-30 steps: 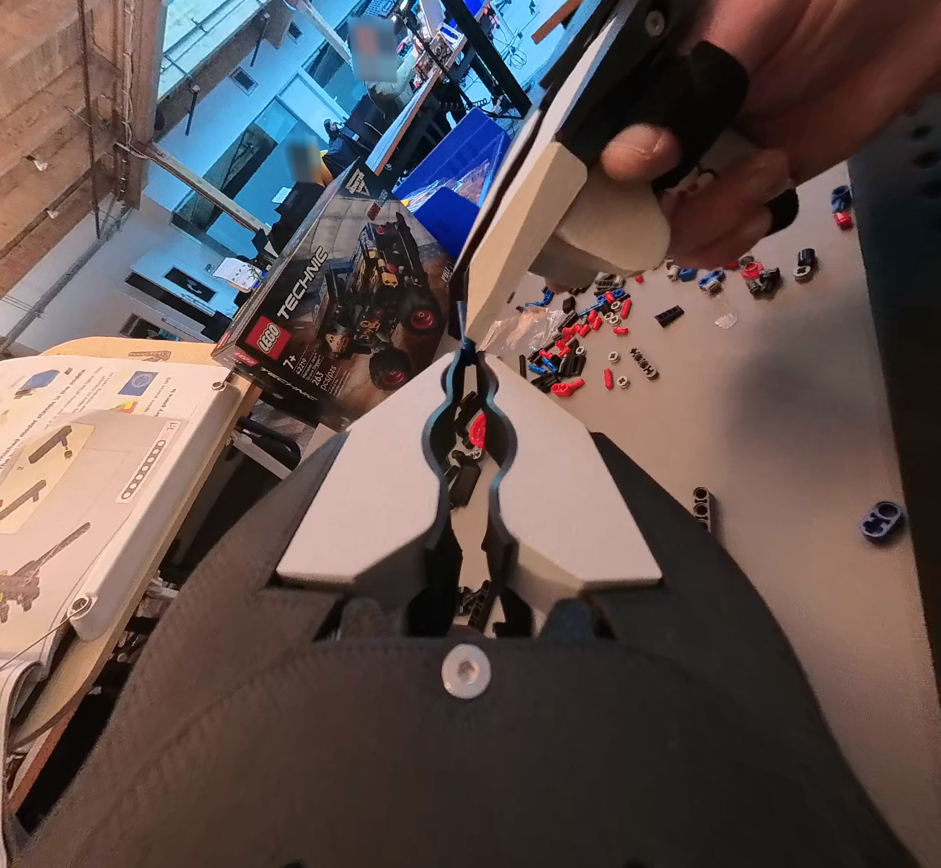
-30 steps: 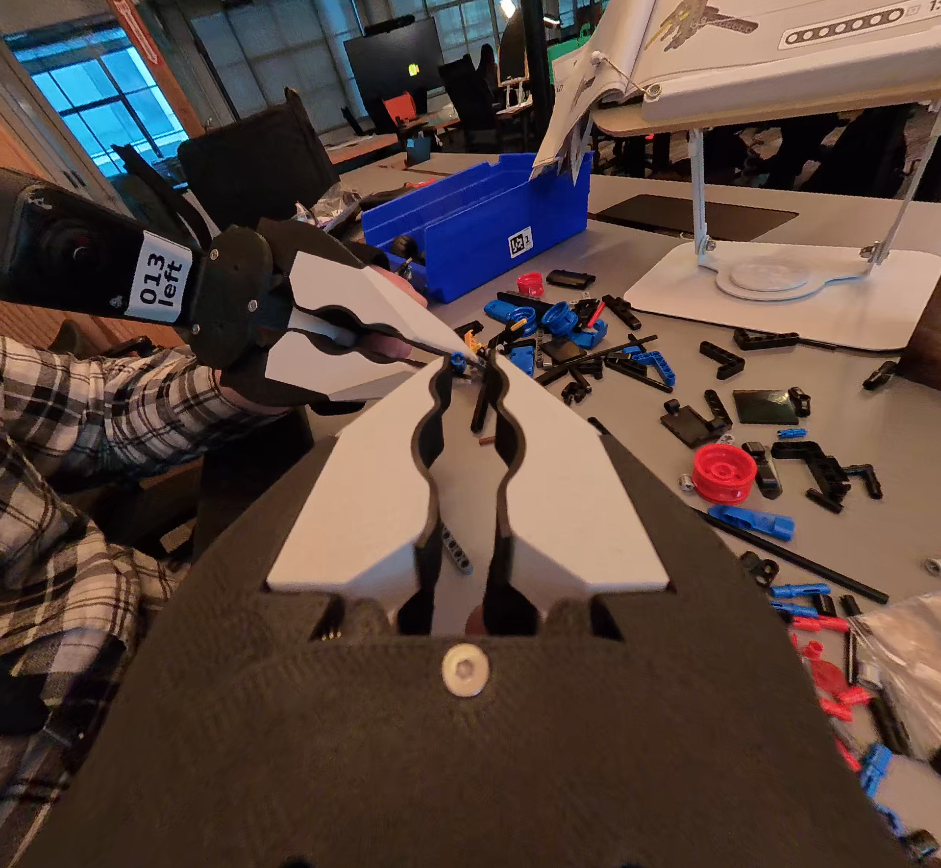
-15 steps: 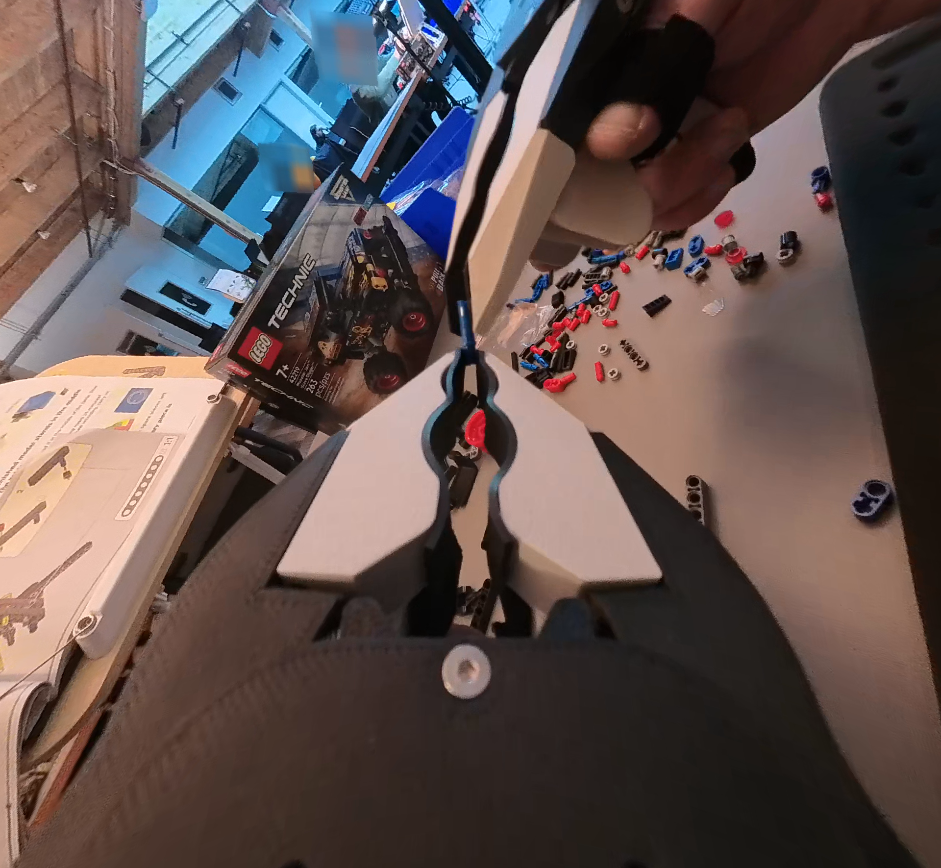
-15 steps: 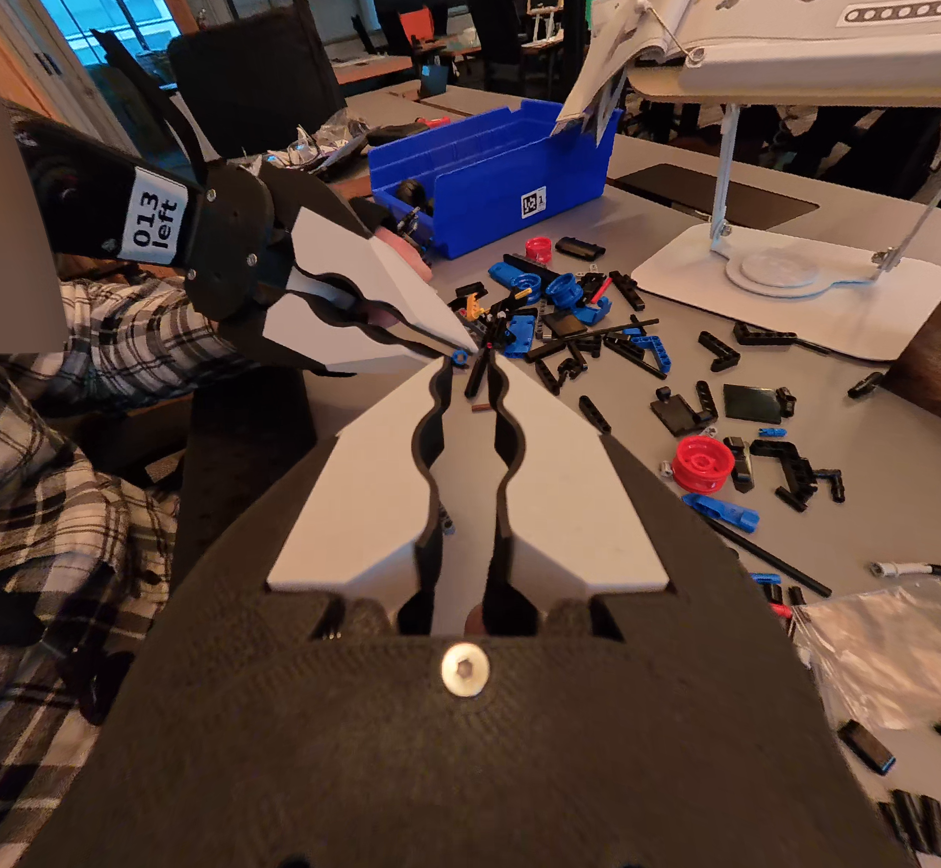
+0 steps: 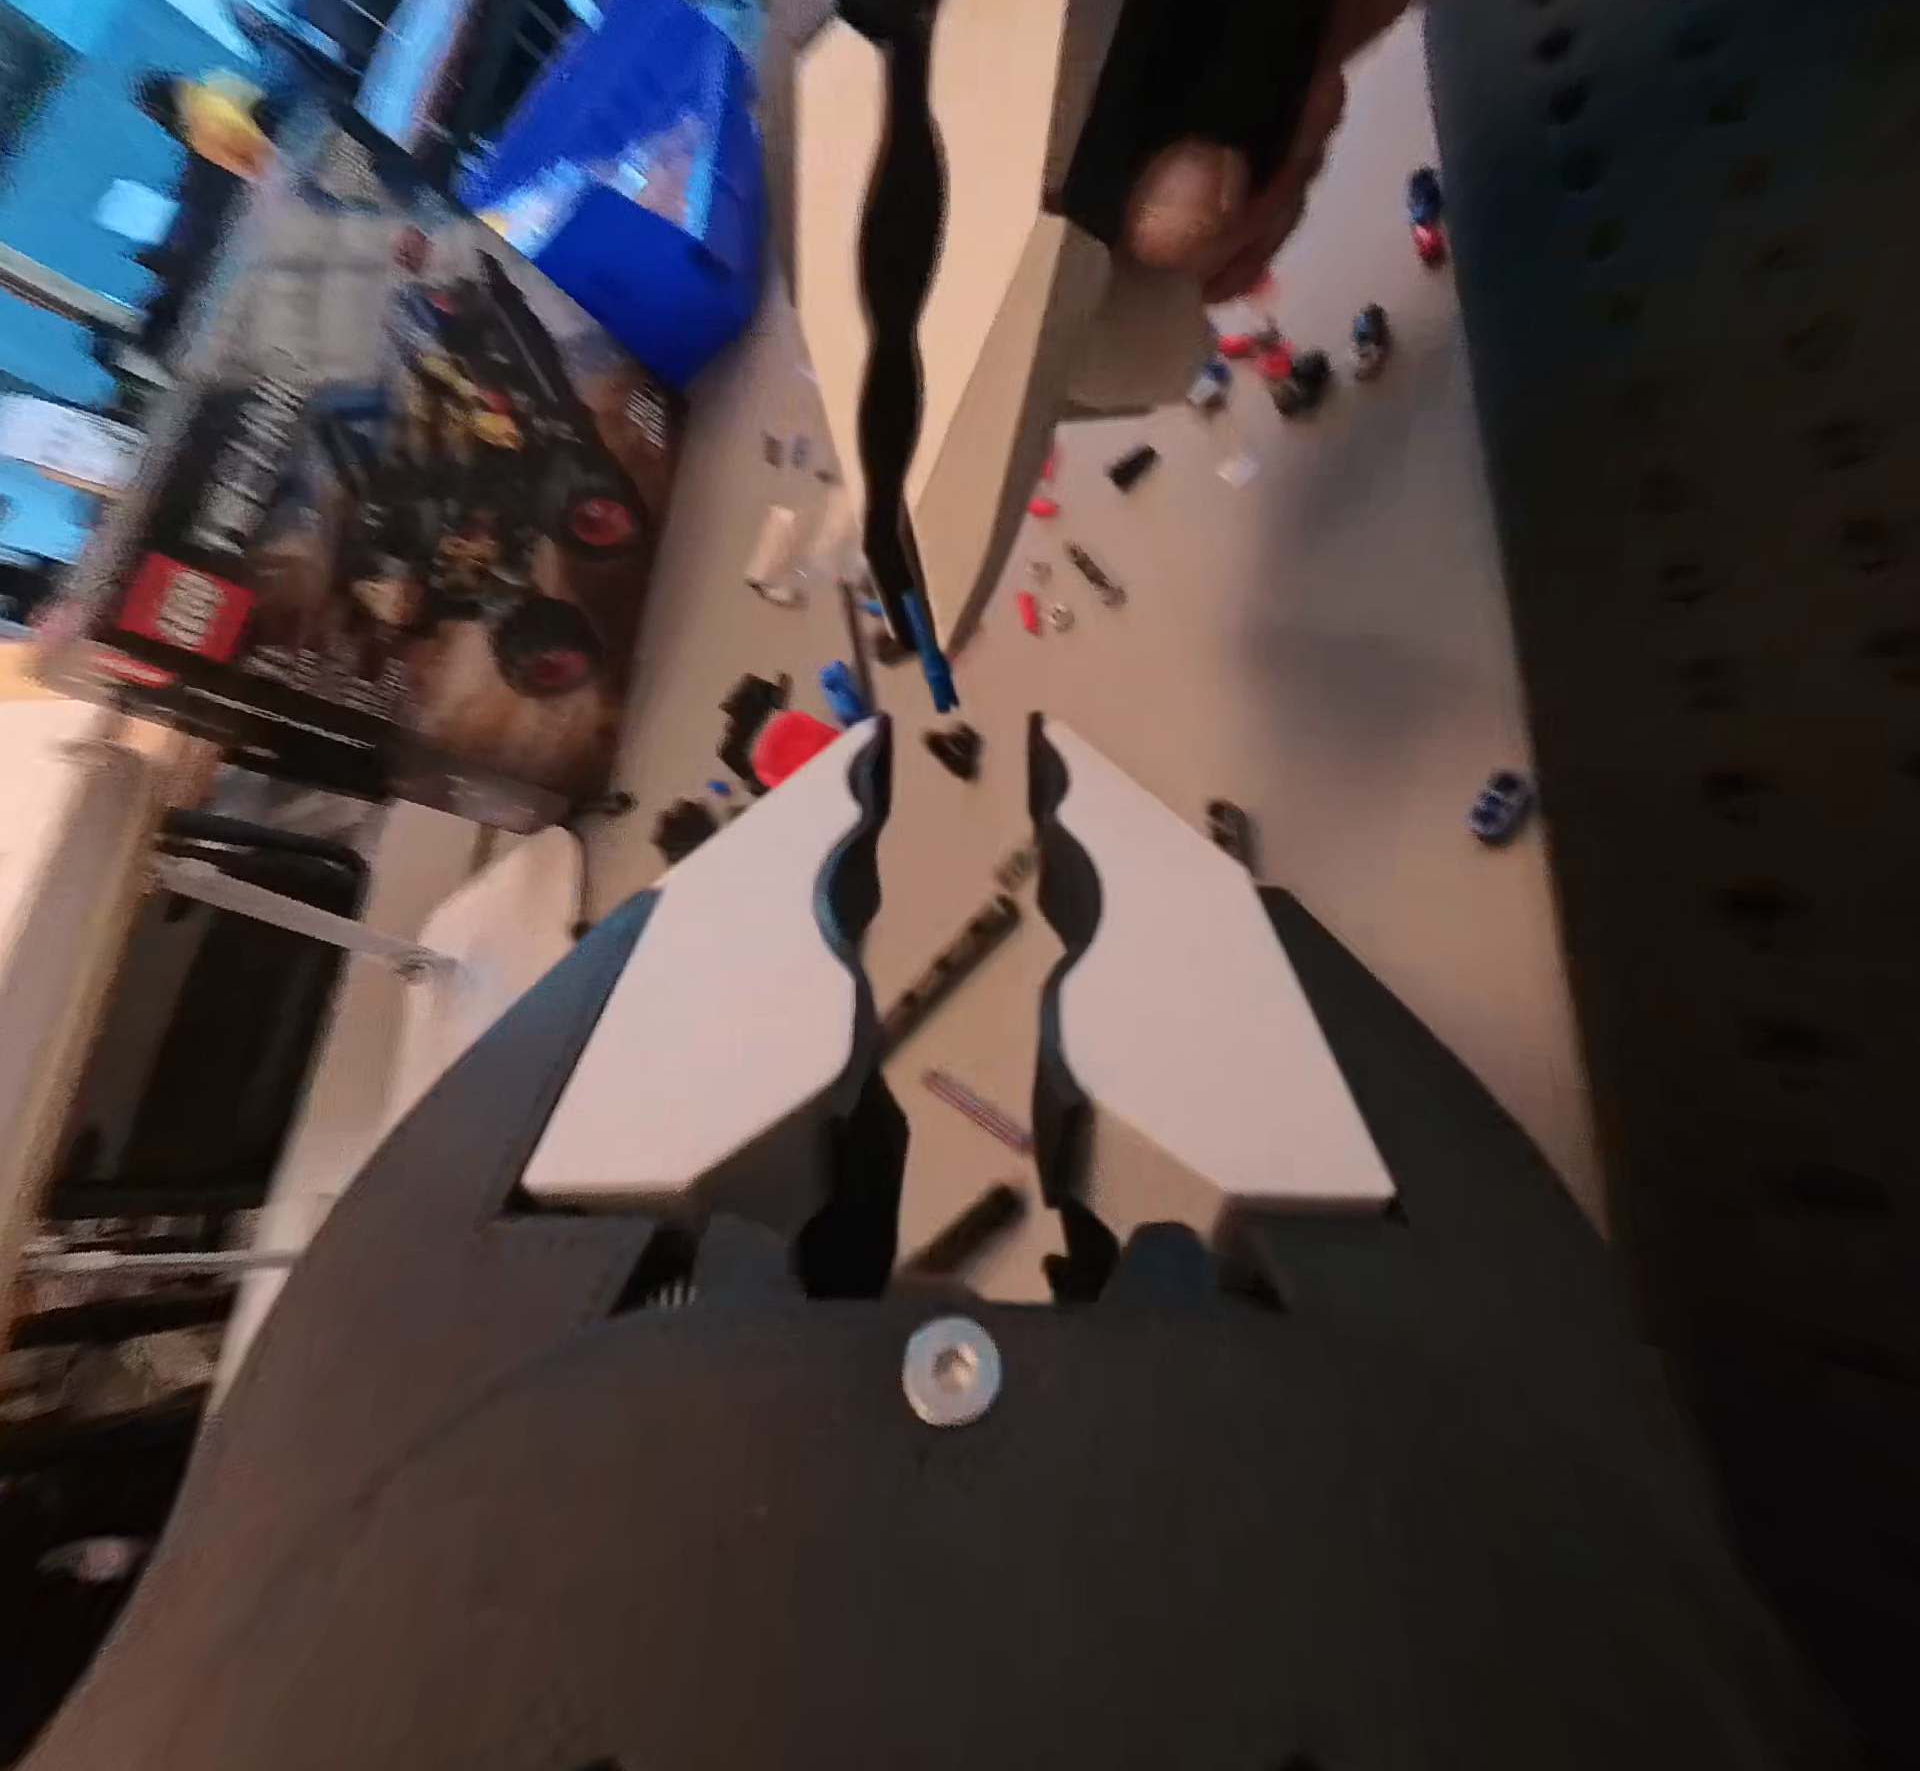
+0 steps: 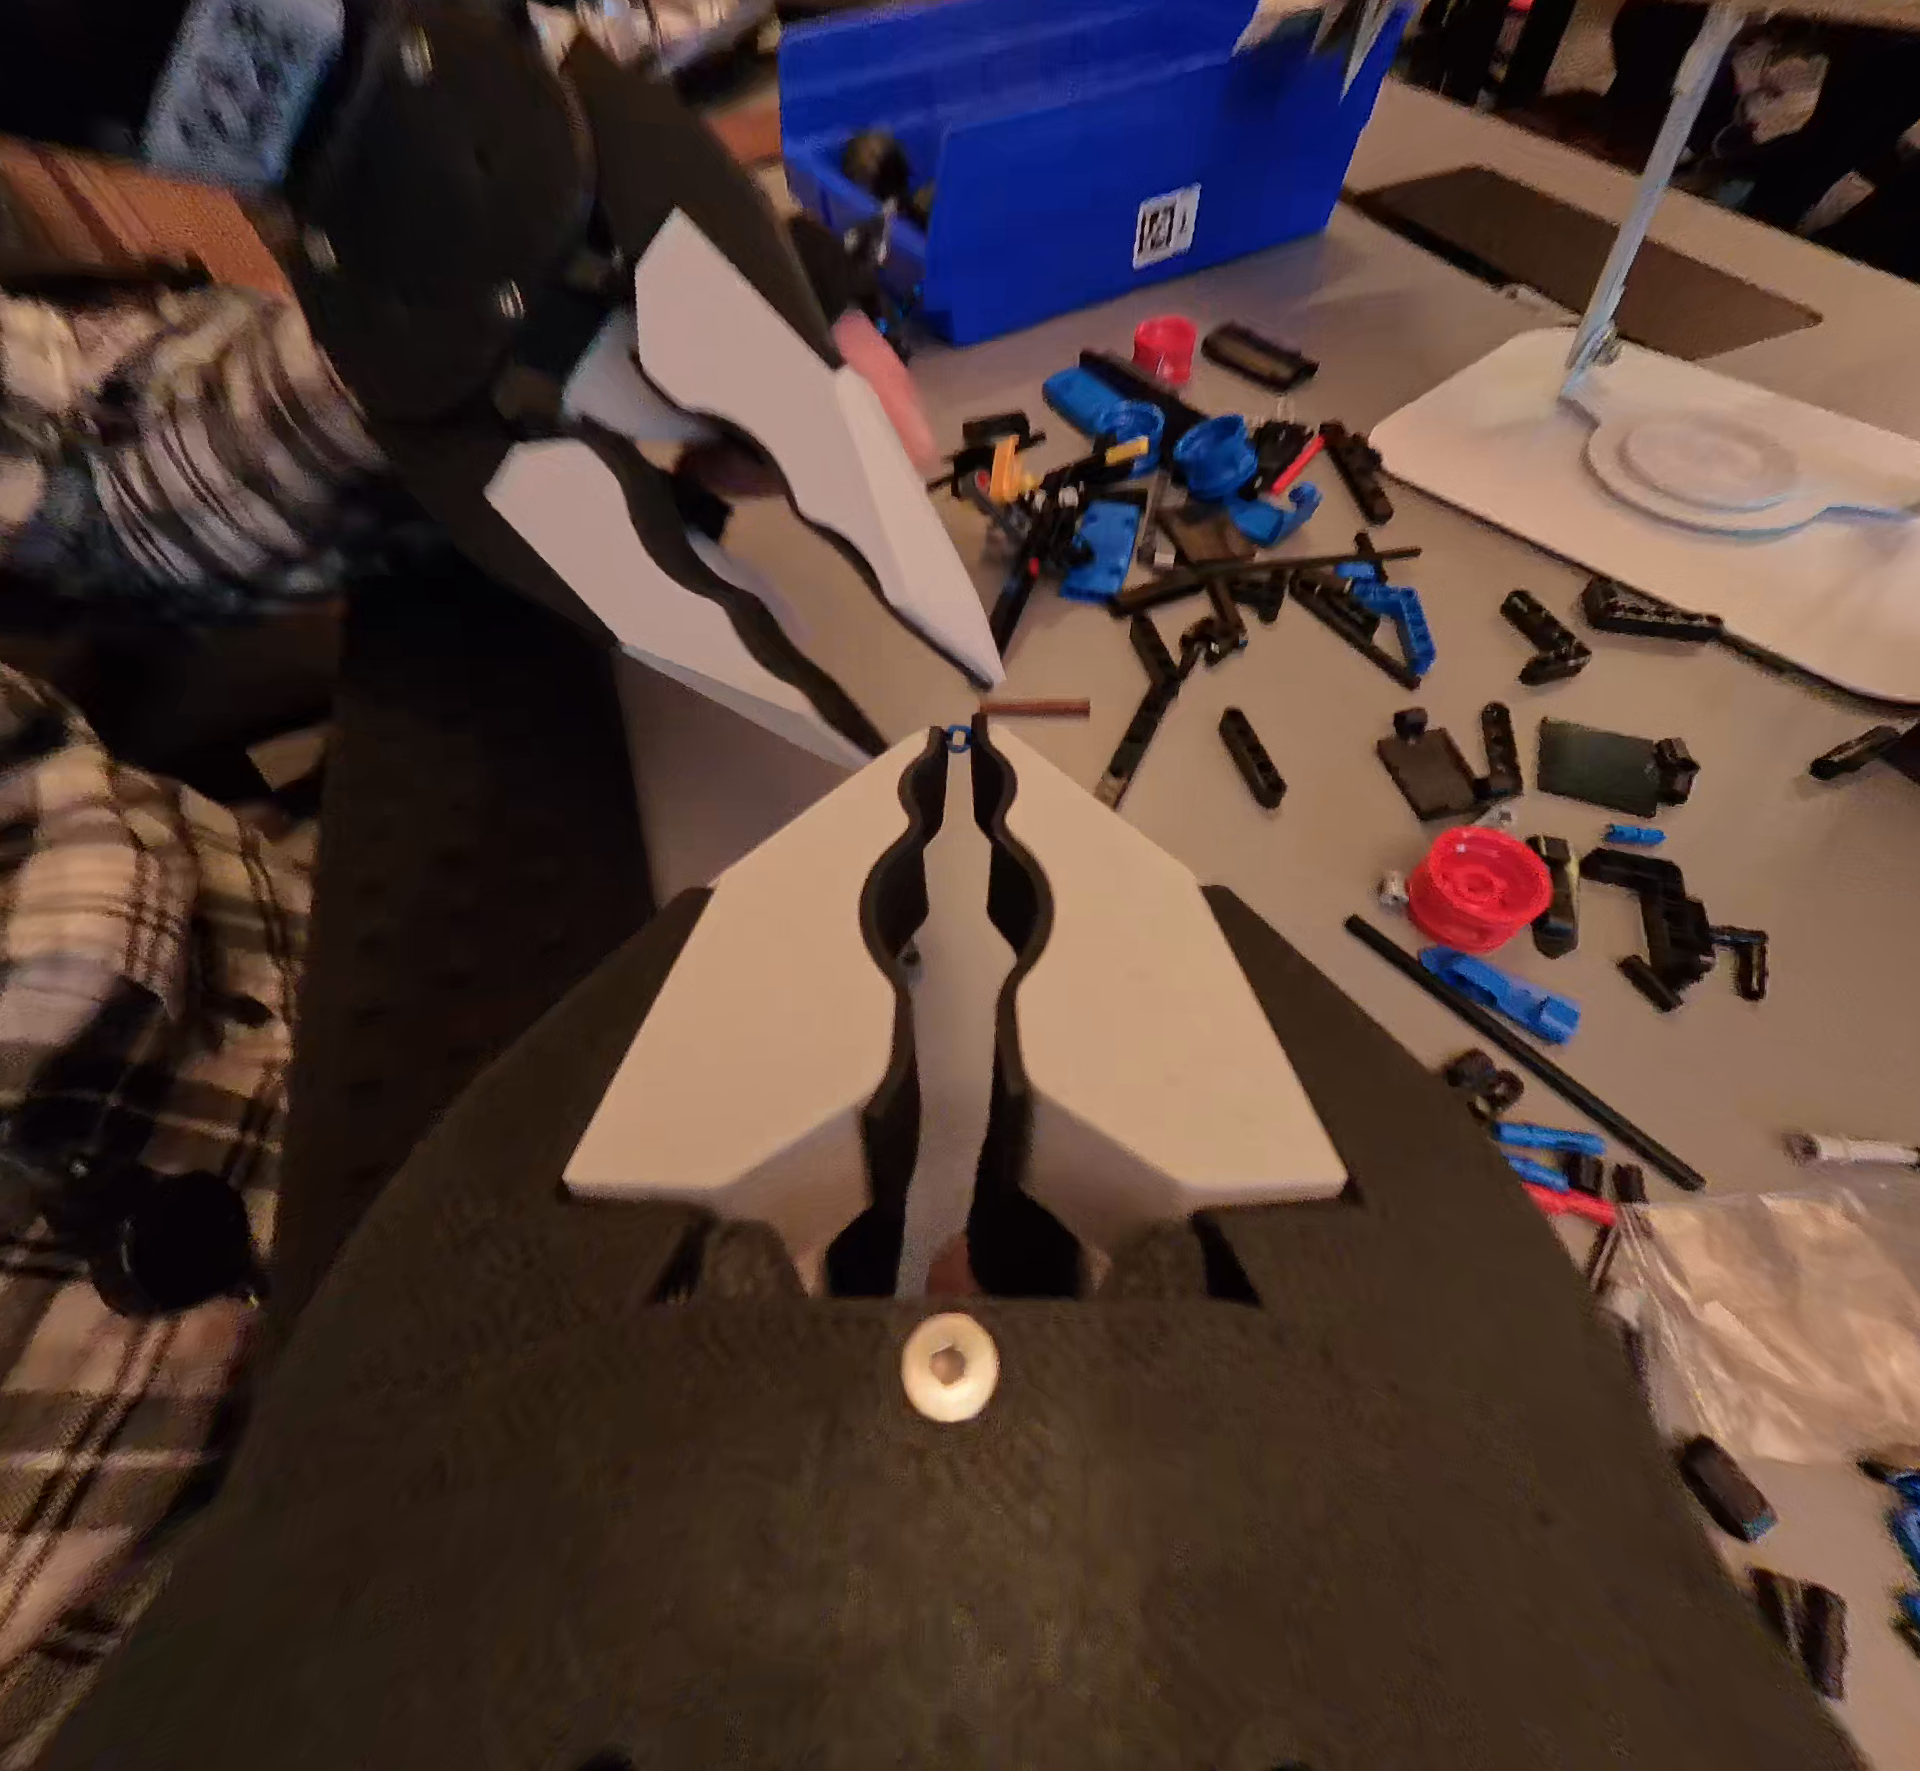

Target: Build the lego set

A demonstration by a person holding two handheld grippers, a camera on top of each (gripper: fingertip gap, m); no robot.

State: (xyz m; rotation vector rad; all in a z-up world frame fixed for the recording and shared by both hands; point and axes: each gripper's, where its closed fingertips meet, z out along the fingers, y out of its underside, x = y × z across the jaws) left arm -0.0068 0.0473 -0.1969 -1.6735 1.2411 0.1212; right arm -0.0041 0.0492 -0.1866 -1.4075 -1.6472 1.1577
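The right gripper (image 6: pixel 958 734) is pinched nearly closed on a small blue pin (image 6: pixel 957 735), held at the very tips above the grey desk (image 6: pixel 1299 848). From the left wrist view that same blue pin (image 5: pixel 928 649) sticks out of the tips. The left gripper (image 5: pixel 956 734) is parted with nothing between its fingers, its tips just beside the pin without touching it. Taking the blue bin (image 6: pixel 1081 132) as the landmark, a heap of black and blue lego pieces (image 6: pixel 1174 495) lies just in front of it, and a red wheel (image 6: pixel 1481 890) sits well apart, nearer the right gripper. The lego box (image 5: pixel 416 558) stands beside the bin.
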